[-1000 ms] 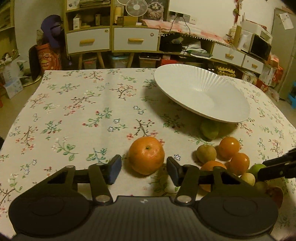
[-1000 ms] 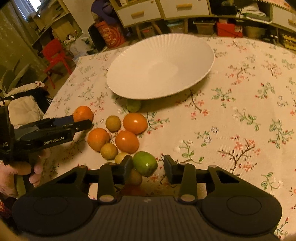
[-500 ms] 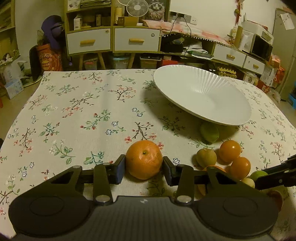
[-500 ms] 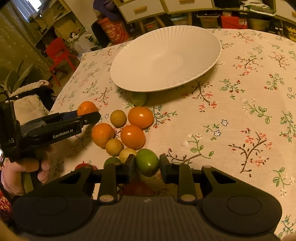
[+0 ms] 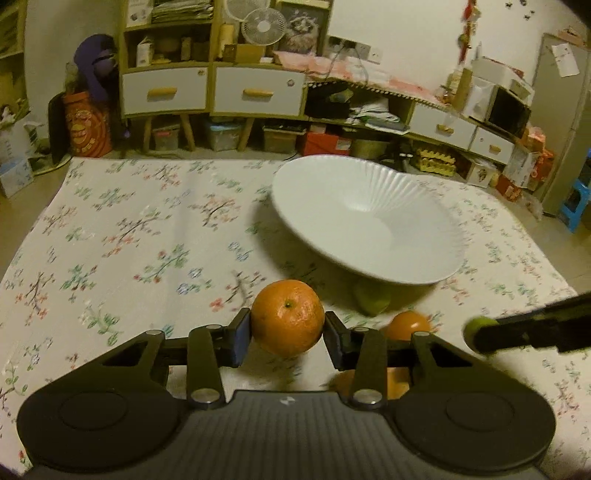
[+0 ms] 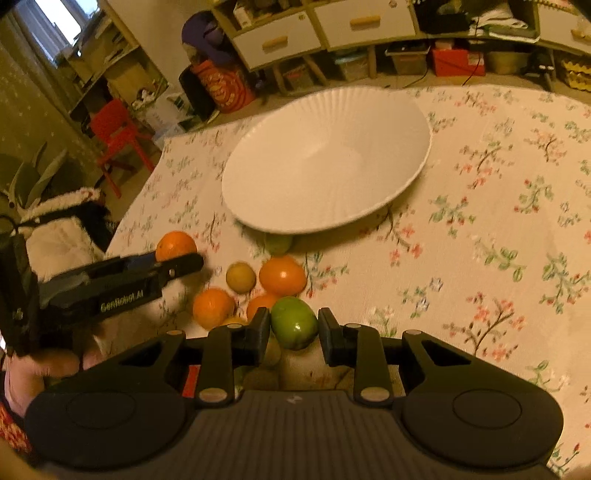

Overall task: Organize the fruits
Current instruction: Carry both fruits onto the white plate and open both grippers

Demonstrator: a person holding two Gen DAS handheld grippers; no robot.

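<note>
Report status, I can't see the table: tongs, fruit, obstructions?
Left tongs shut on orange. Right tongs shut on green fruit. Plate empty, path clear.

Beyond the floral-cloth surface point(image 5: 147, 229) I see 2 white wooden drawers point(image 5: 210, 90), a small white fan point(image 5: 264, 26), and a red plastic chair point(image 6: 118, 129).

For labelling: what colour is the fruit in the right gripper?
Green fruit, clearest in the right wrist view.
</note>
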